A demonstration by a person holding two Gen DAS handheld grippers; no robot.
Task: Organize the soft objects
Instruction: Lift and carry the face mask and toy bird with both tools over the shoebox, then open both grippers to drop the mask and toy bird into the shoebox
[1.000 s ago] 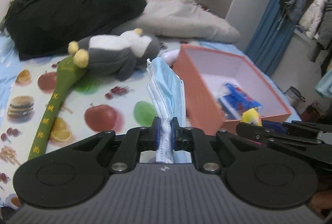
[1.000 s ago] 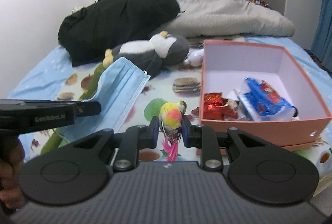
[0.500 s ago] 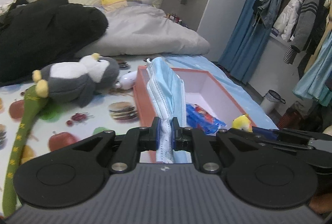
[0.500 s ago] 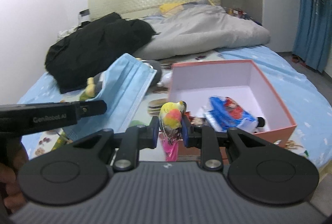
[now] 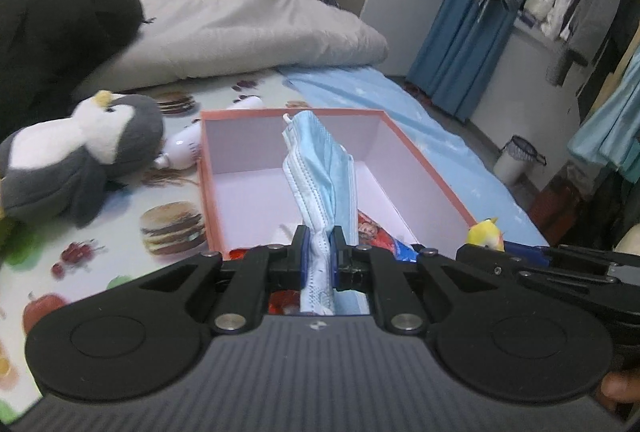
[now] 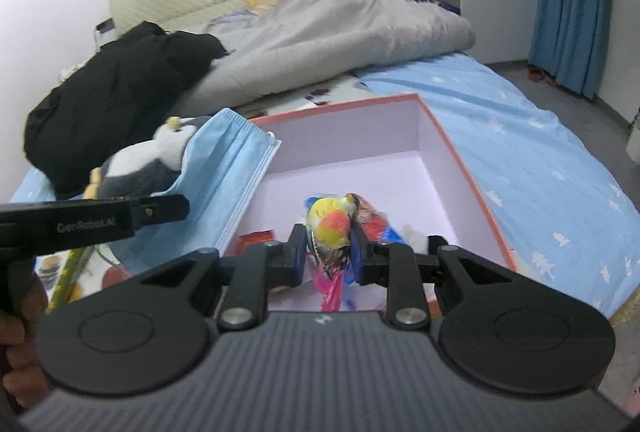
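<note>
A: What does the left gripper [image 5: 319,246] carry?

B: A blue face mask [image 5: 320,172], pinched between closed jaws and standing upright in front of the pink box [image 5: 432,168], at 12 o'clock from the gripper.

A: And the right gripper [image 6: 329,247]?

B: Clamped on a toy bird [image 6: 332,228], yellow-headed with pink tail feathers hanging below, over the near part of the box [image 6: 460,160].

A: Contents of the box?

B: Red and blue snack packets [image 6: 372,226] on its white floor.

A: Surroundings?

B: A plush penguin [image 5: 76,156] lies on the fruit-print sheet [image 5: 120,240] at 9 o'clock from the box; a grey quilt [image 5: 248,28] beyond.
</note>
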